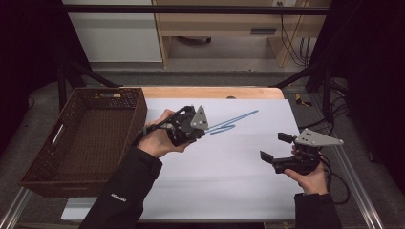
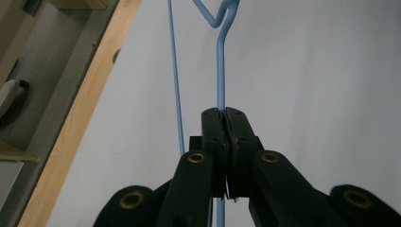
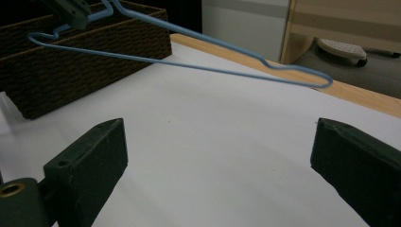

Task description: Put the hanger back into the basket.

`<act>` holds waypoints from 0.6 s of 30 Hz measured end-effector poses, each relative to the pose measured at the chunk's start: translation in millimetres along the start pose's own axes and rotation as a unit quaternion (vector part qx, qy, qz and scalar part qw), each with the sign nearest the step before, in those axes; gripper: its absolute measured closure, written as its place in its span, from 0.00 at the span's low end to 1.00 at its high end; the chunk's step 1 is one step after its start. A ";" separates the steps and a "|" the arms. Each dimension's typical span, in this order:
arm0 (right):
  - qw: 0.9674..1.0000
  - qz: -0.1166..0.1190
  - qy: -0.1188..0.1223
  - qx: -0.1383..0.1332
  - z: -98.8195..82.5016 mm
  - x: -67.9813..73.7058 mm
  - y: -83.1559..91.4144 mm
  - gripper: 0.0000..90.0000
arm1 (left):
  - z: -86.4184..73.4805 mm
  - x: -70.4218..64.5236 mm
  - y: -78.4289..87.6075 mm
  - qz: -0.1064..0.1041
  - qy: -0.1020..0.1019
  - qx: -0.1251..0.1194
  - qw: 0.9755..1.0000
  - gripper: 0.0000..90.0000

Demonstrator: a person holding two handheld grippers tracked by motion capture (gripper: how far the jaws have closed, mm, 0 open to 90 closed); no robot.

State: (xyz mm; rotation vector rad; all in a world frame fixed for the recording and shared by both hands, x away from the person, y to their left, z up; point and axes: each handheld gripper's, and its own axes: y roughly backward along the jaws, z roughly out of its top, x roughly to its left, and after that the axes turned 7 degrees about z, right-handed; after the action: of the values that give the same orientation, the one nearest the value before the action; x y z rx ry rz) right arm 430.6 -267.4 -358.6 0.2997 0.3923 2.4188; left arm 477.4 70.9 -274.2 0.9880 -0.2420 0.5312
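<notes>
You are clamping your left gripper [image 1: 203, 125] tight on a blue wire hanger [image 1: 232, 122], the two black jaws pressed flat together on a single strand of the wire, as the left gripper view is showing it [image 2: 221, 75]. The hanger is riding clear of the white sheet [image 1: 229, 176] that is covering the table, its long axis running away from the jaws toward the far right, with the free end hanging out over the middle of the sheet. In the right gripper view the wire [image 3: 203, 56] is stretching across the frame, tilted, its rounded tip pointing toward the wooden table edge [image 3: 373, 101]. You are holding your right gripper [image 1: 276, 147] low near the right side of the sheet, jaws standing wide apart with nothing between them, well apart from the hanger. The brown wicker basket [image 1: 43, 183] is sitting at the left end of the table, just beside your left hand [image 1: 160, 138] and on the opposite side from the hanger's free end. The left hand is by far the nearer to it, so carrying the hanger there looks likely to mean swinging the long wire round to the left and lining it up with the basket's length
</notes>
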 end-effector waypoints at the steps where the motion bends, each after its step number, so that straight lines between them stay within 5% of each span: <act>1: 1.000 0.000 0.000 0.000 0.0 0.0 0.0 0.06 | -0.3 1.6 3.2 0.005 0.009 -0.005 1.000 0.98; 2: 1.000 0.000 0.000 -0.001 0.0 -0.3 0.2 0.06 | -2.8 5.1 10.2 0.004 0.047 -0.033 0.998 0.98; 3: 1.000 0.000 0.000 -0.001 0.0 -0.3 0.2 0.06 | -2.8 5.1 10.2 0.004 0.047 -0.033 0.998 0.98; 4: 1.000 0.000 0.001 0.000 0.0 -0.2 -0.2 0.06 | -5.1 8.8 15.3 0.003 0.068 -0.041 0.997 0.98; 18: 1.000 0.002 -0.002 0.000 -1.2 -1.5 -0.6 0.06 | -9.1 27.1 46.7 0.029 0.095 -0.048 0.994 0.98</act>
State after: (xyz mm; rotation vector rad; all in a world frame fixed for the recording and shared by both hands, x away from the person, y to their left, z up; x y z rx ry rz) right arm 431.7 -268.1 -360.1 0.3048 0.3893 2.4215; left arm 475.3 107.6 -233.5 0.8327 -0.1248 0.6558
